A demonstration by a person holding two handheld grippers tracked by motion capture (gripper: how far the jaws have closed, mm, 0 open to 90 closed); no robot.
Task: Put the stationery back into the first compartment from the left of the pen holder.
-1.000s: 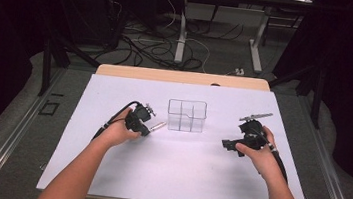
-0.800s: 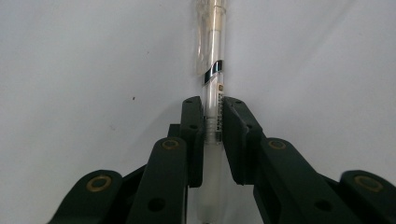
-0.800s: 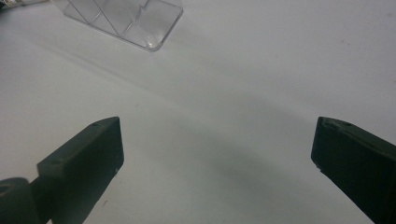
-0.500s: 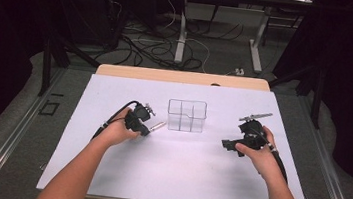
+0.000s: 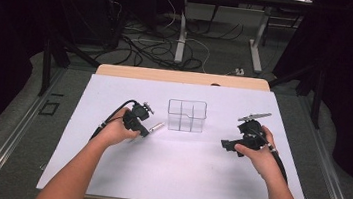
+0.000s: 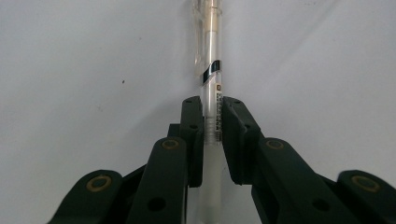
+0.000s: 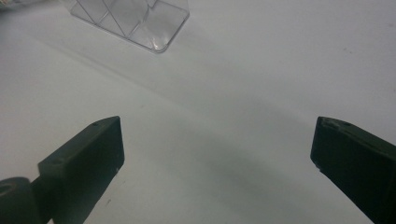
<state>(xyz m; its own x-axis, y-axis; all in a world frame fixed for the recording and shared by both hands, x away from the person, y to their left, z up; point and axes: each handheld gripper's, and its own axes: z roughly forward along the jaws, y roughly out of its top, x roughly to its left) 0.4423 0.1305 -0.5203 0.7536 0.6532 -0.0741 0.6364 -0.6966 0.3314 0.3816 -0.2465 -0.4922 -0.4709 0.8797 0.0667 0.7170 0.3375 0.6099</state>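
A clear plastic pen [image 6: 211,70] with a black band is clamped between the black jaws of my left gripper [image 6: 213,105]. In the high view that left gripper [image 5: 145,128] rests on the white table cover, and the pen [image 5: 156,126] sticks out toward the clear divided box [image 5: 186,115]. My right gripper [image 5: 224,145] sits to the right of the box, low over the cover. In its own view the right gripper [image 7: 217,147] stands wide open with nothing between the jaws, and a corner of the clear box [image 7: 140,21] lies ahead at the upper left.
A white sheet [image 5: 176,175] covers the wooden table [image 5: 182,77]. Beyond the far edge the floor holds cables [image 5: 170,48] and metal stand legs [image 5: 256,43]. Dark curtains close off both sides.
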